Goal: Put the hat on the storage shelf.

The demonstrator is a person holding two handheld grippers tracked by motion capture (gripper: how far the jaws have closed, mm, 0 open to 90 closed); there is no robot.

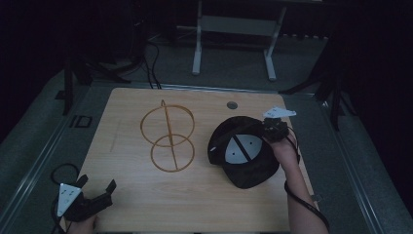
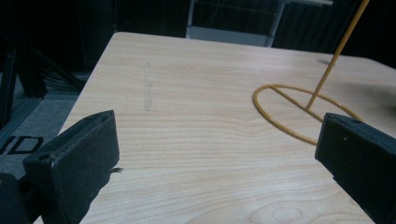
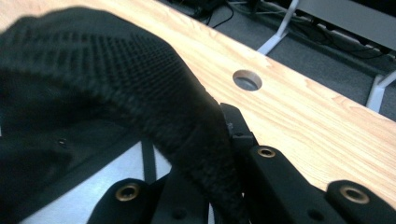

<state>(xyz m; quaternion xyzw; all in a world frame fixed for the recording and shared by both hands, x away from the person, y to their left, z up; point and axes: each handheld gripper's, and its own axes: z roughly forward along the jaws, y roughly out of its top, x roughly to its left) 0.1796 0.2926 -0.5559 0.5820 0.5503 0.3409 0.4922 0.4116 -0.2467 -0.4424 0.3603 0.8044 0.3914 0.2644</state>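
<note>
A black cap (image 1: 246, 155) lies upside down at the table's right, its pale grey lining facing up. My right gripper (image 1: 271, 131) is shut on the cap's rear rim; in the right gripper view the black mesh rim (image 3: 177, 116) is pinched between the jaws. A yellow wire stand (image 1: 168, 135) with two rings and a slanted rod sits at the table's middle left. My left gripper (image 1: 95, 191) rests near the front left corner, open, with nothing between its pads (image 2: 74, 163). The stand's lower ring (image 2: 299, 112) shows ahead of it.
The wooden table (image 1: 146, 204) has a round cable hole (image 1: 232, 105) near the back edge. Beyond it stands a white desk frame (image 1: 234, 44), with cables on the floor at the back left. Dark rails run along both table sides.
</note>
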